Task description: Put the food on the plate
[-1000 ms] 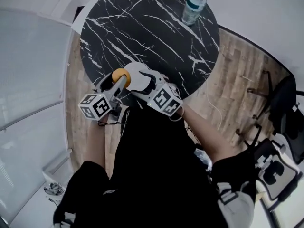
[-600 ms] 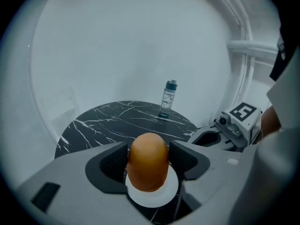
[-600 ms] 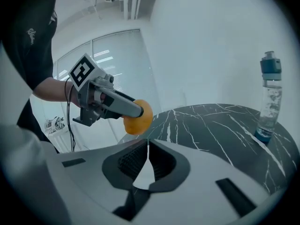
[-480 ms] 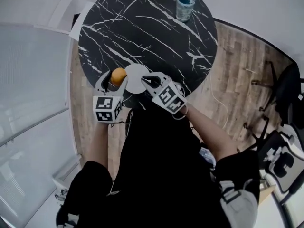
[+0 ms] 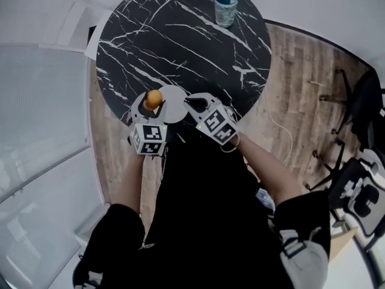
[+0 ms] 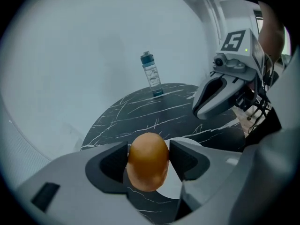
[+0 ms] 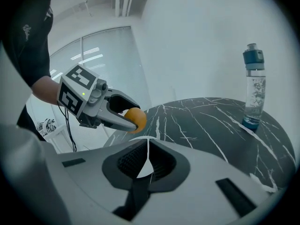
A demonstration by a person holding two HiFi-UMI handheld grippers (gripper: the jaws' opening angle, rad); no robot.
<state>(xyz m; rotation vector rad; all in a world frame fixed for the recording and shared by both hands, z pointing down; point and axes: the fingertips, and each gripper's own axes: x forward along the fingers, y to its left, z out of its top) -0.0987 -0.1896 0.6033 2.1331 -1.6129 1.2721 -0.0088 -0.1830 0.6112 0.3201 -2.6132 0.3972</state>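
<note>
**Food hangs over the plate's left rim**

The left claw (image 5: 151, 103) grasps the orange, egg-shaped food piece (image 6: 147, 159) above the desk (image 5: 180, 35). The white plate (image 5: 174, 108) lies just to its right and below. The right claw (image 5: 189, 101), clenched and empty, sits at the plate's right rim.

Soft, even light, brightest from the window (image 7: 101, 50) behind the left hand-held gripper (image 7: 133, 118); no hard shadows. Fisheye views bend, corners dark, near jaws soft.
</note>
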